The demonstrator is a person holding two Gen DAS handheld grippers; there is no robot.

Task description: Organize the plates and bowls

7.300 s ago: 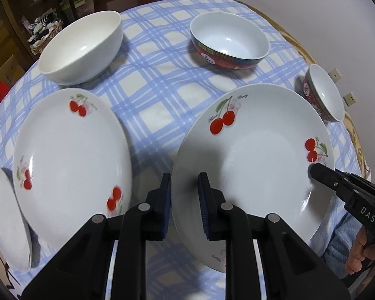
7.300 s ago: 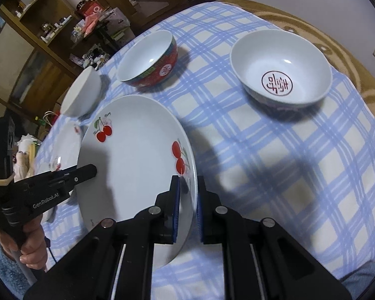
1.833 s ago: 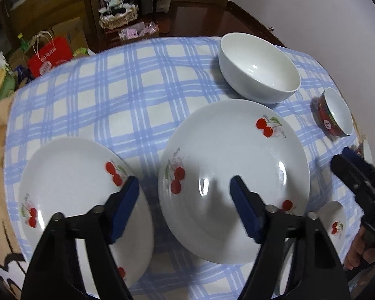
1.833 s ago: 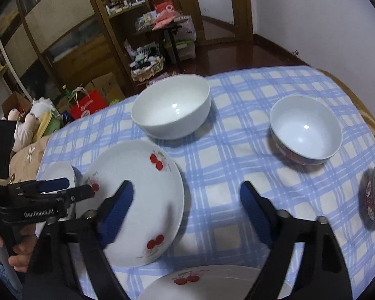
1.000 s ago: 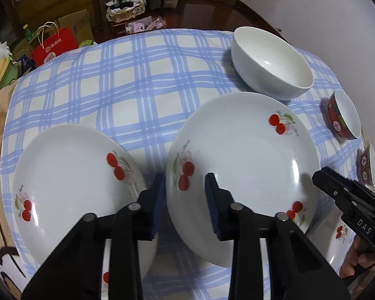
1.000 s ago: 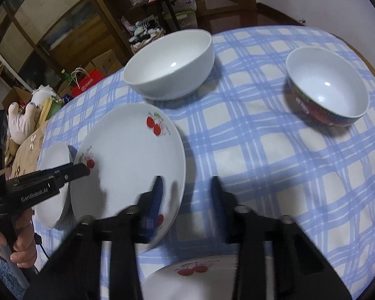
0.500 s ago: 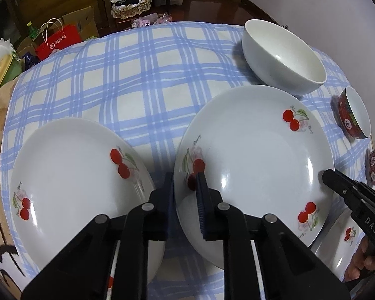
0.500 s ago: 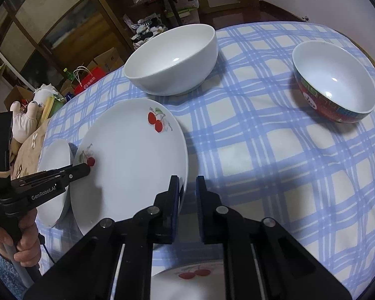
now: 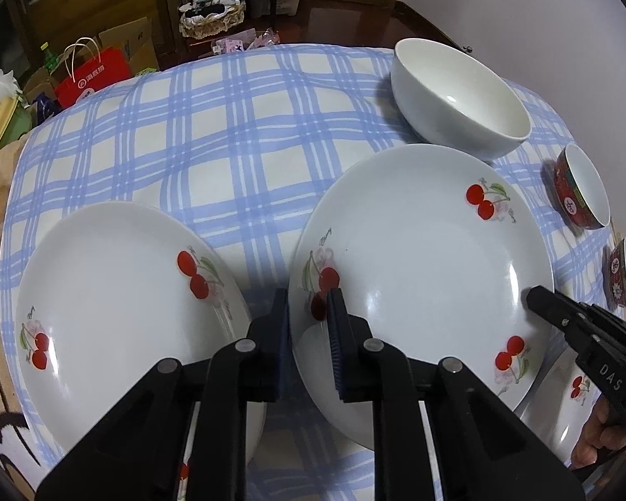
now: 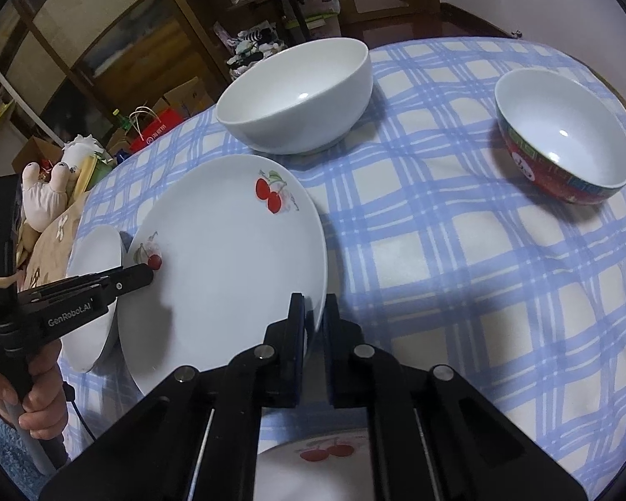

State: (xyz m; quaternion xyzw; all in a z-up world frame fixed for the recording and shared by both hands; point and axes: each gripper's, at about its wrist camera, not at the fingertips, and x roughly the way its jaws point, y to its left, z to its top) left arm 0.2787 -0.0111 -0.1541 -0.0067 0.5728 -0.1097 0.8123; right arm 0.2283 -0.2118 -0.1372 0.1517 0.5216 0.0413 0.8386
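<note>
Both claws, left claw (image 9: 309, 313) and right claw (image 10: 313, 317), are clamped on opposite rims of the big white cherry-printed plate (image 9: 421, 267) on the blue-checked tabletop (image 9: 229, 133), while two other cherry plates and four bowls lie unstacked, so most sorting remains.

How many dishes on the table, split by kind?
Cherry plates: 3
White bowl: 1
Red patterned bowls: 2
Total: 6
</note>
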